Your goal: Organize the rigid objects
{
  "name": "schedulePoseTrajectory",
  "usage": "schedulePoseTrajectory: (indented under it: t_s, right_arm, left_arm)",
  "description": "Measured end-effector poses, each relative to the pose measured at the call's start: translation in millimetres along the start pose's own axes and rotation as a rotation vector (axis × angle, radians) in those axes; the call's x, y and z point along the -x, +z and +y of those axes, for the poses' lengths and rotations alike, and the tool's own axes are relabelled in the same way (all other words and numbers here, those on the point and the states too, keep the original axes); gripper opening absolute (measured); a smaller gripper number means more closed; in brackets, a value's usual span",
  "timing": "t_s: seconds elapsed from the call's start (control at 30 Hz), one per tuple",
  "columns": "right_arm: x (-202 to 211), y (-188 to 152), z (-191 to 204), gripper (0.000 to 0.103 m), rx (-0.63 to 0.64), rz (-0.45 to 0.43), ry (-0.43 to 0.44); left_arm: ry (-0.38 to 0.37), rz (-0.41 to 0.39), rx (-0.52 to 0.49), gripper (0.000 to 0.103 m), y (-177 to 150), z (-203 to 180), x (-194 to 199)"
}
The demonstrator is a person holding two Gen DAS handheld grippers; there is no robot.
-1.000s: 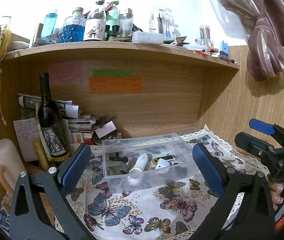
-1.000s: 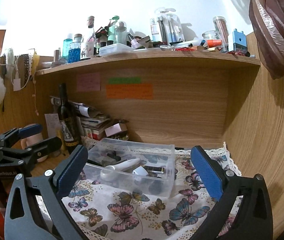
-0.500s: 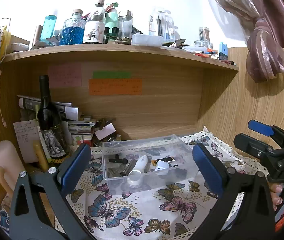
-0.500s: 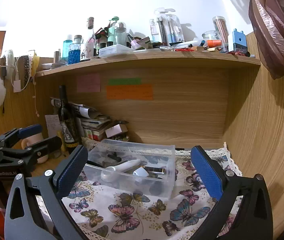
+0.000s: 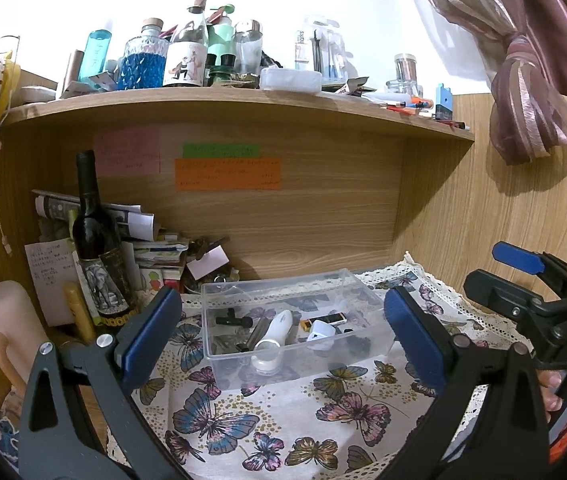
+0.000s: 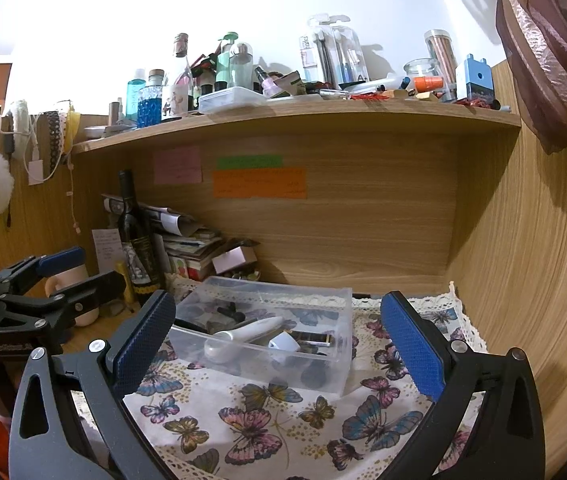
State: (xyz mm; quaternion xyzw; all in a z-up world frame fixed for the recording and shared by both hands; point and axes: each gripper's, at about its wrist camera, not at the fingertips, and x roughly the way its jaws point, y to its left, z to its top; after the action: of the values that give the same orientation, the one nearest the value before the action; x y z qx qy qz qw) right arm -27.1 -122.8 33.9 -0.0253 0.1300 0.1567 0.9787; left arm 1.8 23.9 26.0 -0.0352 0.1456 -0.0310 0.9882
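A clear plastic box [image 5: 219, 300] [image 6: 323, 292] stands on the butterfly cloth [image 5: 283, 412] [image 6: 251, 412]. It holds a white device [image 5: 275, 332] [image 6: 243, 332], a small white block [image 5: 321, 336] [image 6: 283, 342], a black part [image 5: 233, 321], a dark flat gadget [image 5: 325, 319] [image 6: 311, 338] and other small items. My left gripper [image 5: 279, 336] is open and empty, held back from the box. My right gripper [image 6: 275, 340] is open and empty, also short of the box. Each gripper shows in the other's view, the right one [image 5: 523, 280] and the left one [image 6: 67, 276].
A dark wine bottle [image 5: 97, 248] [image 6: 135, 240], stacked papers and boxes [image 5: 151, 252] and a pale mug [image 5: 11, 328] stand left of the box. A cluttered shelf [image 5: 243, 98] [image 6: 283, 114] hangs overhead. Wooden walls close the back and right. A curtain [image 5: 523, 80] hangs at right.
Both views have shifted slightly; the grippers drift a little. The box and its contents stay put. Both grippers remain open.
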Motion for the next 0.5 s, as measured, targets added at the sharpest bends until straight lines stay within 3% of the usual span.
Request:
schedulePoseTrajectory:
  t_s: [0.5]
  right_arm:
    - [0.2,-0.1,0.8,0.103,-0.003,0.001,-0.003]
  left_arm:
    - [-0.011,0.009,0.029,0.103,0.5,3.1,-5.0]
